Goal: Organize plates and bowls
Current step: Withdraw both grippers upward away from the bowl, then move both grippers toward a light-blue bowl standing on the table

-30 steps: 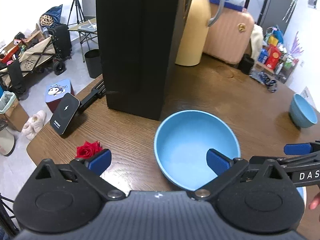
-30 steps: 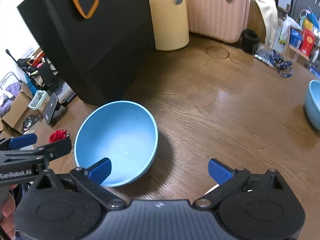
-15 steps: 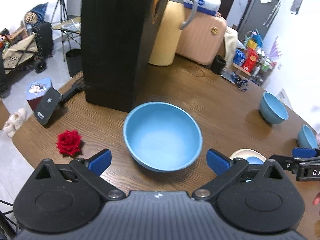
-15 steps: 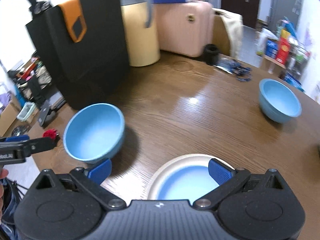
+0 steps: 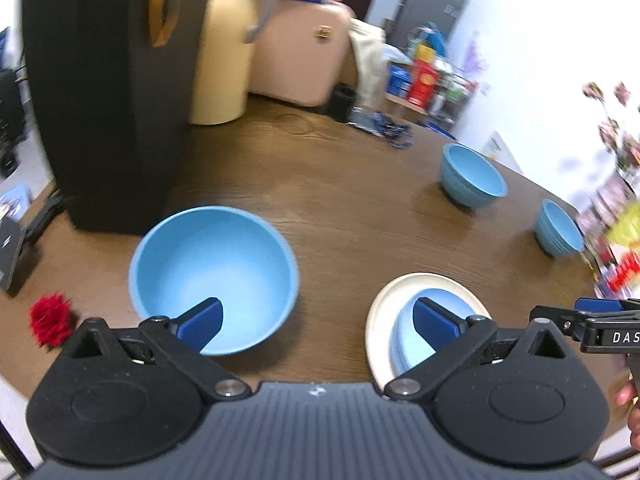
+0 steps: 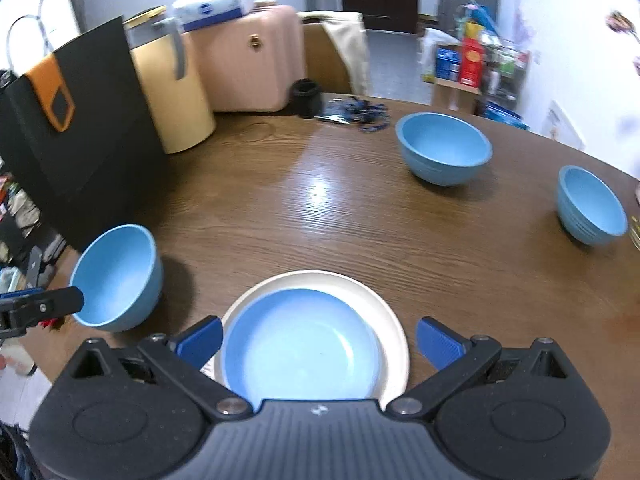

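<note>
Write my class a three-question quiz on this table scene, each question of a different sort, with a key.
1. How many blue bowls stand on the wooden table?
2. True or false: the blue plate lies on the white plate.
3. Which hand-held gripper hangs over the stacked plates? A left B right

Key: 1. three: near left, far, right edge. 2. true. 3. B.

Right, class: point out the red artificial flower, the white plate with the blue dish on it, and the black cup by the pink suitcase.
Red artificial flower point(image 5: 51, 319): left wrist view, petals.
White plate point(image 6: 390, 320): right wrist view, bare right rim.
Black cup point(image 6: 306, 98): right wrist view, side wall.
</note>
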Available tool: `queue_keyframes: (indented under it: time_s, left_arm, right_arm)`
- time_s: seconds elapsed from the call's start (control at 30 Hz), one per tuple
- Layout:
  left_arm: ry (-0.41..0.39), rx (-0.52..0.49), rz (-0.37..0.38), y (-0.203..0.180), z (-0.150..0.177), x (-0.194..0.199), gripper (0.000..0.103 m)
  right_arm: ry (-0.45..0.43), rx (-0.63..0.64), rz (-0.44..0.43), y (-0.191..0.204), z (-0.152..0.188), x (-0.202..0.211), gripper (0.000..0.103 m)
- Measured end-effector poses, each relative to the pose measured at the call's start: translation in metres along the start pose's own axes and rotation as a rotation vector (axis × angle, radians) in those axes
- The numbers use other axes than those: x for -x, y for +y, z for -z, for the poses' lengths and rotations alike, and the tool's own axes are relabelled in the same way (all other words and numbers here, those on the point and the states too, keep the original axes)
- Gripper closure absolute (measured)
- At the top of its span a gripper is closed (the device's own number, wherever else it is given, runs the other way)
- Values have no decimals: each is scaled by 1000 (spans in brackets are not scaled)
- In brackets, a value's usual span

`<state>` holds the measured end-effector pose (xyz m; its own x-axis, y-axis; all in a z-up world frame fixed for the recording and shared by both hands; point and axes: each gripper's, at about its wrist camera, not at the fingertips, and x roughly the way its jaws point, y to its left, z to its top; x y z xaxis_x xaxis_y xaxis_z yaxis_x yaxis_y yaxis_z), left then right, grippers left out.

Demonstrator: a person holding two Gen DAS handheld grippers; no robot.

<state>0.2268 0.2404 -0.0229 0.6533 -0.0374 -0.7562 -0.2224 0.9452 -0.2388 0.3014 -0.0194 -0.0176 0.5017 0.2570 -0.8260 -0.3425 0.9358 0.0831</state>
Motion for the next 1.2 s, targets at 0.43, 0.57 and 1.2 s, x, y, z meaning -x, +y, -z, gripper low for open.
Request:
queue_keyframes:
  time_s: [0.43, 0.57, 1.2]
  left_arm:
    - [43, -178, 150, -64, -32, -34, 0]
    - [60, -208, 154, -80, -43, -44, 0]
    - [14, -349, 58, -147, -100, -62, 0]
  right_arm:
    - [-41, -215, 151, -59, 21, 22, 0]
    - [-61, -249, 182, -68, 23, 26, 0]
    - [-142, -350, 189, -94, -18, 15, 0]
